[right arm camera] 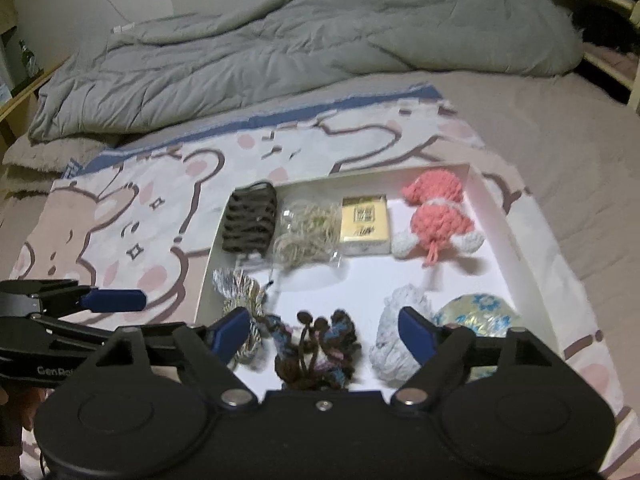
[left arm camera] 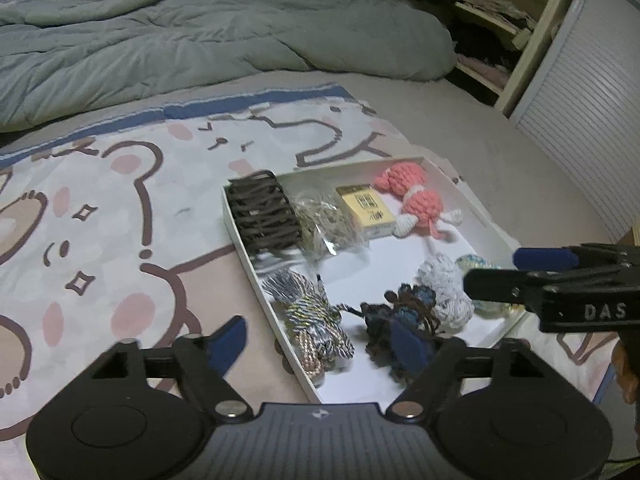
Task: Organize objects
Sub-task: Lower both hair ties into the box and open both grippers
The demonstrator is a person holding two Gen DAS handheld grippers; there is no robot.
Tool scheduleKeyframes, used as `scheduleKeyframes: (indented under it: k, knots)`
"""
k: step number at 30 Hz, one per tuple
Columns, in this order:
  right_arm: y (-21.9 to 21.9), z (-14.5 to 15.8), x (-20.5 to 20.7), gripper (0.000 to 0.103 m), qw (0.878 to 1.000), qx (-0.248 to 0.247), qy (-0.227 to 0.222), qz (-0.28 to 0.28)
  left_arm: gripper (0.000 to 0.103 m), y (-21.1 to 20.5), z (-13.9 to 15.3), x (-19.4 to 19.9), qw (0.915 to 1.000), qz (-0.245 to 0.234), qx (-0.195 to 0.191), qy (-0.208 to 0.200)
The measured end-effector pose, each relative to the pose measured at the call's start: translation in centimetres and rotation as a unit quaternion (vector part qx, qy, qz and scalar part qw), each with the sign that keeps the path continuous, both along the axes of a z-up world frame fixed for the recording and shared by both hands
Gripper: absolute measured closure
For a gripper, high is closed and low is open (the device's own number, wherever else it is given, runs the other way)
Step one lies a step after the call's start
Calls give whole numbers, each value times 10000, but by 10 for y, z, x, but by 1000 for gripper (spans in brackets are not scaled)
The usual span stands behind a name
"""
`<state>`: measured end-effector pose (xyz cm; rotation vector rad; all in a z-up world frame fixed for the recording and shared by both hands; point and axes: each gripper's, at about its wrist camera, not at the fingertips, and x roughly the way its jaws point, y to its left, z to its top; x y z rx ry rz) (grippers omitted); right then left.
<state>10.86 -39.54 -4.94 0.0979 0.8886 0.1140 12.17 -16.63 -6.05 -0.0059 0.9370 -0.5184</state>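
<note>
A shallow white box [left arm camera: 240, 236] [right arm camera: 516, 232] lies on the bed. It holds a dark woven hair claw [left arm camera: 264, 212] [right arm camera: 250, 220], a clear bag of twine [left arm camera: 328, 224] [right arm camera: 308, 232], a yellow card box [left arm camera: 366, 210] [right arm camera: 365, 220], a pink crochet toy [left arm camera: 416, 196] [right arm camera: 436, 212], a silver cord bundle [left arm camera: 316, 320] [right arm camera: 240, 296], a dark blue-brown yarn piece [left arm camera: 400, 320] [right arm camera: 320, 344], a white yarn ball [left arm camera: 444, 288] [right arm camera: 394, 336] and a blue-white round piece [left arm camera: 480, 264] [right arm camera: 476, 316]. My left gripper [left arm camera: 320, 344] is open above the box's near left. My right gripper [right arm camera: 324, 332] is open over the yarn piece.
A bear-print blanket [left arm camera: 100, 216] [right arm camera: 140, 208] lies under the box. A rumpled grey-green duvet [left arm camera: 180, 40] [right arm camera: 300, 40] fills the far side of the bed. A shelf unit [left arm camera: 512, 40] stands at the far right.
</note>
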Motion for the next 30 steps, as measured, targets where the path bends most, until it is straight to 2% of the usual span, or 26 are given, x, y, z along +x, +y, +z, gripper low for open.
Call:
scheduleKeyframes:
  k: [2, 6, 12, 16, 20, 25, 30]
  knots:
    - [2, 7, -2, 13, 9999, -97, -51, 79, 13, 3, 7, -1, 10000, 50, 5, -54]
    - [6, 18, -10, 8, 9990, -339, -170, 228, 2, 7, 22, -6, 9996, 68, -34, -263]
    - [8, 30, -30, 6, 9975, -592, -345, 176, 0, 16, 41, -18, 9988, 134, -86, -458]
    - [5, 40, -44, 1, 9963, -655, -547, -33, 0, 19, 51, -29, 9979, 185, 127, -606]
    - [0, 47, -58, 0, 9953, -638, -698, -217, 0, 26, 56, -40, 9973, 211, 206, -675]
    - [-5, 53, -76, 0, 9928, -654, -891, -454, 0, 32, 61, -56, 9938, 389, 491, -922]
    - [-4, 57, -91, 0, 9904, -691, -986, -674, 0, 39, 65, -68, 9918, 525, 520, -1038]
